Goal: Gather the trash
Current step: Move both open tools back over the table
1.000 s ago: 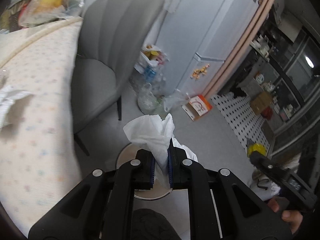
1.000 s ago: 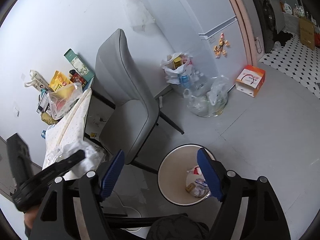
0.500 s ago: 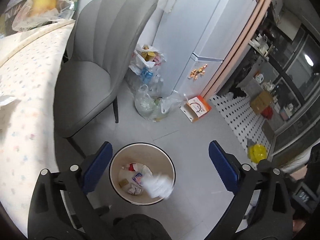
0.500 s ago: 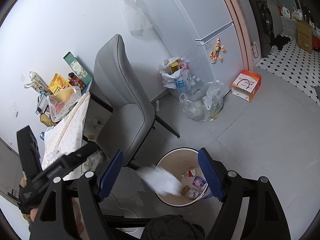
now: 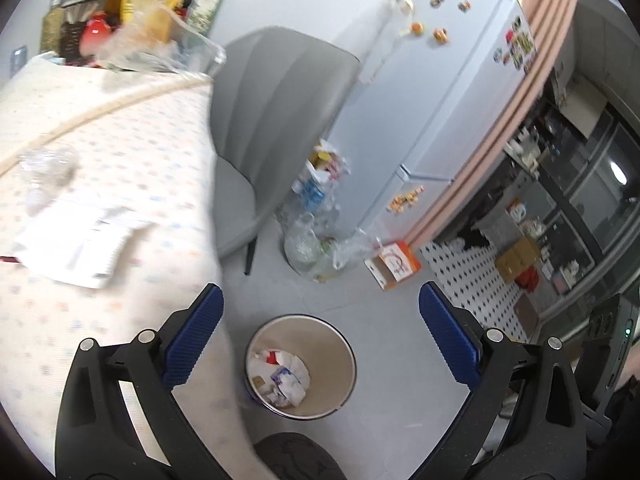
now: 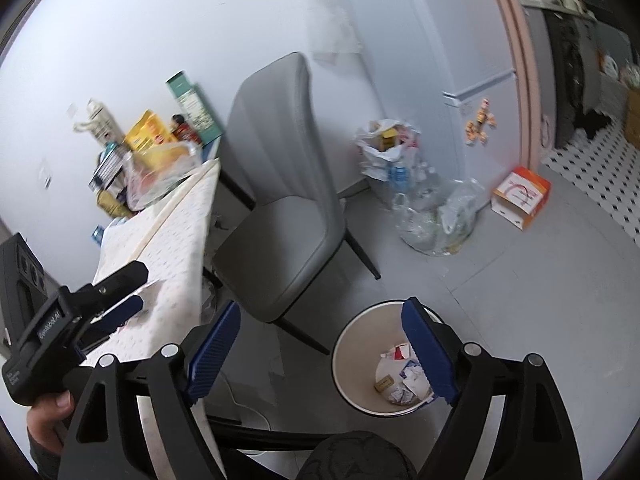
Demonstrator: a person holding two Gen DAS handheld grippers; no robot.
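Both tongs released and empty; left tongs [image 5: 320, 332] over waste bin [image 5: 344, 344] at lower centre; next trash, crumpled paper [image 5: 76, 240], lies on desk [image 5: 120, 140] at frame left, long axis left-right; left tongs nearer than right tongs [image 6: 320, 354].

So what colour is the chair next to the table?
Grey chair with dark legs, clearest in the right wrist view.

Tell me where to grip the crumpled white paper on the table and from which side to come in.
Grip the crumpled white paper at its raised right-hand edge, nearest the table edge. It lies flat and wide, so come from above with the open left gripper, tilted to pinch a fold rather than the flat sheet. Blur hides the exact creases.
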